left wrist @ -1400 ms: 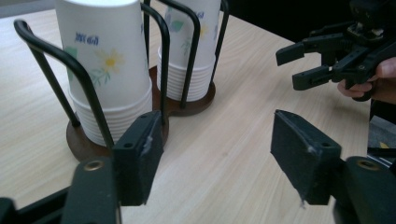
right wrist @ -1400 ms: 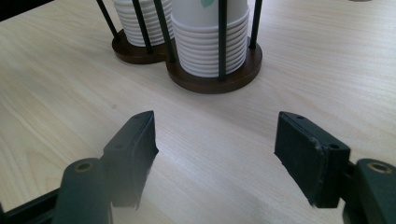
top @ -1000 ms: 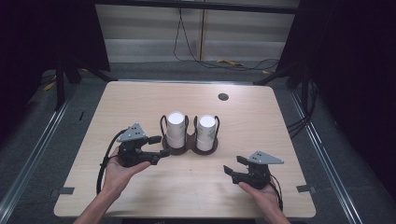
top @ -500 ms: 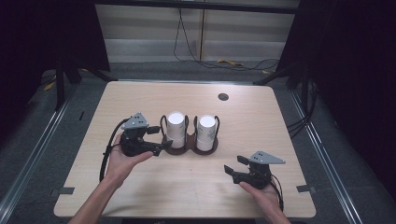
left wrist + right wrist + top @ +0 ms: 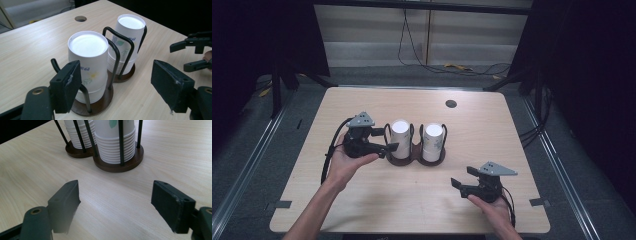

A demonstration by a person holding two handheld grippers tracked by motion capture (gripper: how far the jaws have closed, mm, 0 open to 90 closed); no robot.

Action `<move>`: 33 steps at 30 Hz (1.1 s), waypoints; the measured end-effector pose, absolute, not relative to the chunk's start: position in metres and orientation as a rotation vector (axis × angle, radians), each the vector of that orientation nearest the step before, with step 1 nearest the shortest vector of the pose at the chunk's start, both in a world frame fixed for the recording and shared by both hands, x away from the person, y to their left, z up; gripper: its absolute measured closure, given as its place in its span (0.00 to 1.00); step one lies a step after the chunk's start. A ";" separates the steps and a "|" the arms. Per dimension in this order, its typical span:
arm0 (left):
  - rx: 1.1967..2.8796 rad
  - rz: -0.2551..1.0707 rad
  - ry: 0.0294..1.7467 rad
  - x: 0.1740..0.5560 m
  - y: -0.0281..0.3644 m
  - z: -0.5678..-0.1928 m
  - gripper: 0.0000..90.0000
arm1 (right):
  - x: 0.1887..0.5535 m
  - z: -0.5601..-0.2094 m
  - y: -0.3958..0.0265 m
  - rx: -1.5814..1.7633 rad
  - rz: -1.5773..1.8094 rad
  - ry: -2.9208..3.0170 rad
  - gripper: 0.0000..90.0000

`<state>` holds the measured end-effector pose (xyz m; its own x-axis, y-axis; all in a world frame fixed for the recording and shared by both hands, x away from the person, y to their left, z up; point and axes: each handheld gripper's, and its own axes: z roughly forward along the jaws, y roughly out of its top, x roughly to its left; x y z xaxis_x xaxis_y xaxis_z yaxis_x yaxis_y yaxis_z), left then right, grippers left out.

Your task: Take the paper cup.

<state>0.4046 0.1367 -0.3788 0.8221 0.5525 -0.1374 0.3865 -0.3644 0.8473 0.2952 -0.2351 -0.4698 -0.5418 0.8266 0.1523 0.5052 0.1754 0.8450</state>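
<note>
A: Two stacks of upturned paper cups stand upright in a wire cup holder [image 5: 414, 159]. Which hand is nearer?

B: Left gripper [image 5: 388, 148], clearly. The near cup stack [image 5: 88, 65] lies just ahead of its jaws, slightly toward the left one, long axis vertical. Those jaws have just been opening and stand spread, nothing between them.

A: And the right gripper [image 5: 459, 183]?

B: Spread too, just opened, empty. The far cup stack [image 5: 115, 142] sits well ahead of it, beyond bare table [image 5: 112, 195].
</note>
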 end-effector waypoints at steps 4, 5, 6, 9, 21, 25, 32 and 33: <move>2.019 0.233 0.703 0.410 0.132 -0.374 0.27 | 0.296 -0.470 -0.235 1.265 1.309 2.115 0.22; 2.022 0.234 0.716 0.414 0.130 -0.372 0.27 | 0.296 -0.470 -0.235 1.264 1.310 2.117 0.20; 2.025 0.238 0.720 0.416 0.129 -0.372 0.26 | 0.295 -0.470 -0.235 1.266 1.310 2.119 0.20; 2.046 0.217 0.731 0.423 0.126 -0.371 0.22 | 0.295 -0.471 -0.234 1.252 1.305 2.132 0.20; 2.137 0.248 0.735 0.445 0.113 -0.363 0.31 | 0.296 -0.472 -0.233 1.258 1.296 2.156 0.20; 2.163 0.242 0.736 0.451 0.110 -0.361 0.33 | 0.295 -0.472 -0.232 1.259 1.289 2.156 0.20; 2.203 0.240 0.731 0.460 0.104 -0.364 0.29 | 0.296 -0.472 -0.232 1.258 1.277 2.167 0.20; 2.206 0.233 0.737 0.461 0.103 -0.364 0.29 | 0.296 -0.473 -0.232 1.256 1.280 2.170 0.20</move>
<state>0.4615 0.1033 -0.3643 0.8146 0.5761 -0.0677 0.4324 -0.5254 0.7327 0.2956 -0.2318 -0.4726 -0.5597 0.8154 0.1479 0.5239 0.2099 0.8255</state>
